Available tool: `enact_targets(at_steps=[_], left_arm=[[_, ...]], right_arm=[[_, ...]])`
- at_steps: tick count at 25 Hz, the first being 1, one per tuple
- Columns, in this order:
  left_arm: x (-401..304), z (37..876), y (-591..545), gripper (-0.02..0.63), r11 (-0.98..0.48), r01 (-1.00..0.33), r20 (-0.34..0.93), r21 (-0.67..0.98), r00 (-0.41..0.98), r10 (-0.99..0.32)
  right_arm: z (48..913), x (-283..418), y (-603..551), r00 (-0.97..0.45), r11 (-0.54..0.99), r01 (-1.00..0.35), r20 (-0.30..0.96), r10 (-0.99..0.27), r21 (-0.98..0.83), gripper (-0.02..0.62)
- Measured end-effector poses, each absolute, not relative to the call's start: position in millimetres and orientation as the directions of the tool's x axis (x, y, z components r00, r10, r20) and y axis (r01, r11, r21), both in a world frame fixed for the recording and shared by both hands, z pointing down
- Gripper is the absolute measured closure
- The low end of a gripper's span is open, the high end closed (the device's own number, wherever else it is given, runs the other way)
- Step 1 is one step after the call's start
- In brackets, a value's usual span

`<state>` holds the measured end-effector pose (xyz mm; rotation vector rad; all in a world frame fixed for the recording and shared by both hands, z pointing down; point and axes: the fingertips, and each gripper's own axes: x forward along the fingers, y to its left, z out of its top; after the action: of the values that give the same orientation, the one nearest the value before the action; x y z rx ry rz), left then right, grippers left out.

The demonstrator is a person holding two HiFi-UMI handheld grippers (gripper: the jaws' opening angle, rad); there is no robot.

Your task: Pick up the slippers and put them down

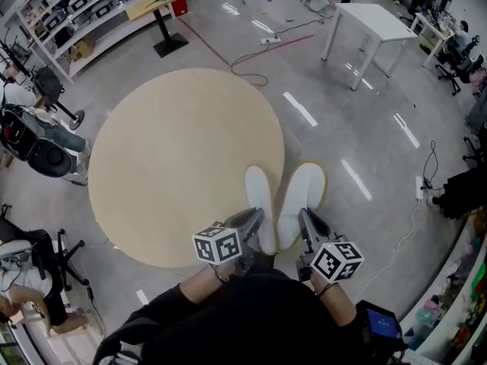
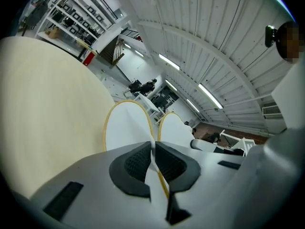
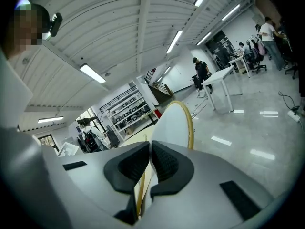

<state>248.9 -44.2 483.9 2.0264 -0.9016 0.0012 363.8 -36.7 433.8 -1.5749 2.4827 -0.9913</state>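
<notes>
Two white slippers with yellow-edged soles are held side by side at the near right edge of the round beige table (image 1: 175, 158). My left gripper (image 1: 256, 220) is shut on the heel of the left slipper (image 1: 259, 200), which hangs over the tabletop. My right gripper (image 1: 306, 223) is shut on the heel of the right slipper (image 1: 301, 196), which reaches past the table's rim over the floor. In the left gripper view the pads (image 2: 136, 162) pinch the thin heel edge of the left slipper (image 2: 125, 127), with the right slipper (image 2: 175, 133) beside it. The right gripper view shows its pads (image 3: 164, 163) clamping the right slipper (image 3: 174, 123).
A white rectangular table (image 1: 374, 23) stands at the back right. Shelving (image 1: 76, 14) and a small pedestal table (image 1: 161, 10) are at the back left. Cables (image 1: 255, 55) trail over the grey floor. Chairs and gear (image 1: 38, 147) crowd the left side.
</notes>
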Motion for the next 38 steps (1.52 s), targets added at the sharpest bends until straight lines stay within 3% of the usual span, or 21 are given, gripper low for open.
enact_targets(at_steps=[20, 24, 29, 38], left_arm=[[271.0, 510.1, -192.1, 0.572, -0.229, -0.596, 0.320, 0.770, 0.671, -0.668], [241.3, 520.6, -185.3, 0.572, -0.183, -0.624, 0.325, 0.760, 0.607, -0.725], [162.1, 520.6, -153.0, 0.572, -0.135, -0.625, 0.297, 0.769, 0.537, -0.790], [167.3, 534.3, -228.9, 0.572, 0.025, -0.647, 0.371, 0.762, 0.406, -0.835]], right_arm=[[453.2, 395.3, -183.6, -0.548, 0.317, -0.795, 0.389, -0.740, -0.517, 0.566], [458.6, 377.7, -186.9, -0.596, 0.373, -0.771, 0.377, -0.709, -0.517, 0.565], [460.3, 308.0, -164.2, -0.632, 0.415, -0.748, 0.363, -0.685, -0.519, 0.566], [479.5, 308.3, -275.4, -0.736, 0.472, -0.666, 0.404, -0.544, -0.578, 0.565]])
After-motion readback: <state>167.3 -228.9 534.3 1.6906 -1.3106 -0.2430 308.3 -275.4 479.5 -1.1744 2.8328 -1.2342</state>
